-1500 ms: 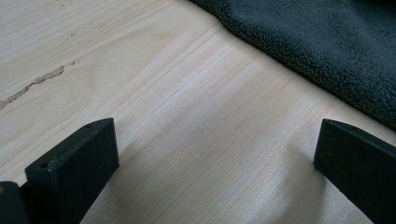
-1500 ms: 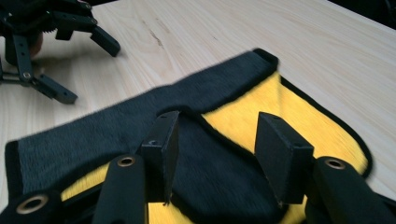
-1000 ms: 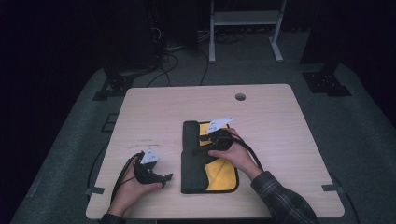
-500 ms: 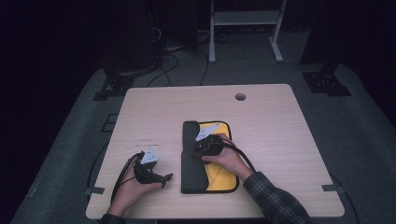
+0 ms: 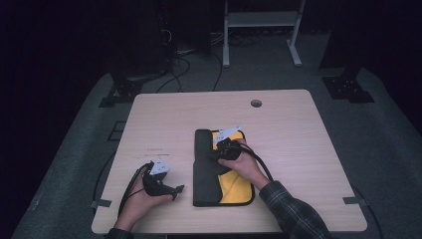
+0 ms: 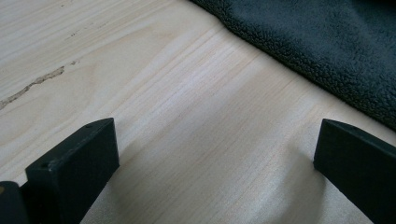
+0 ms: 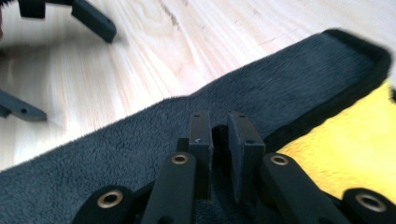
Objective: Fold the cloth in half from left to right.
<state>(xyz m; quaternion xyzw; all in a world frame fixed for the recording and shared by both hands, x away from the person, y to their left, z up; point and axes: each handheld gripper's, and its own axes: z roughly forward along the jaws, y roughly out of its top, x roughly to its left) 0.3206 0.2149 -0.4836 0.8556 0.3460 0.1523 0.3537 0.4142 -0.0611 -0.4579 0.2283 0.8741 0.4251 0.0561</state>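
A folded cloth lies mid-table, its dark fleece flap (image 5: pixel 205 172) on the left and its yellow face (image 5: pixel 238 188) on the right. My right gripper (image 5: pixel 214 155) is down on the flap. Its jaws have just been closing and now stand nearly together, pinching the dark fleece (image 7: pixel 140 140) at their tips (image 7: pixel 219 123), with the yellow side (image 7: pixel 350 140) to the right. My left gripper (image 5: pixel 175 191) rests on the bare wood left of the cloth, open (image 6: pixel 215 172) with nothing between its jaws. The fleece edge (image 6: pixel 327 42) lies just beyond it.
The wooden table (image 5: pixel 288 129) has a cable hole (image 5: pixel 256 103) at the far side. From the right gripper view, the left gripper (image 7: pixel 77 74) stands open a short way off across the wood. Dark floor and cables surround the table.
The right hand has shifted slightly left, from over the yellow part onto the dark flap, and its jaws have come together. The left hand has stayed put.
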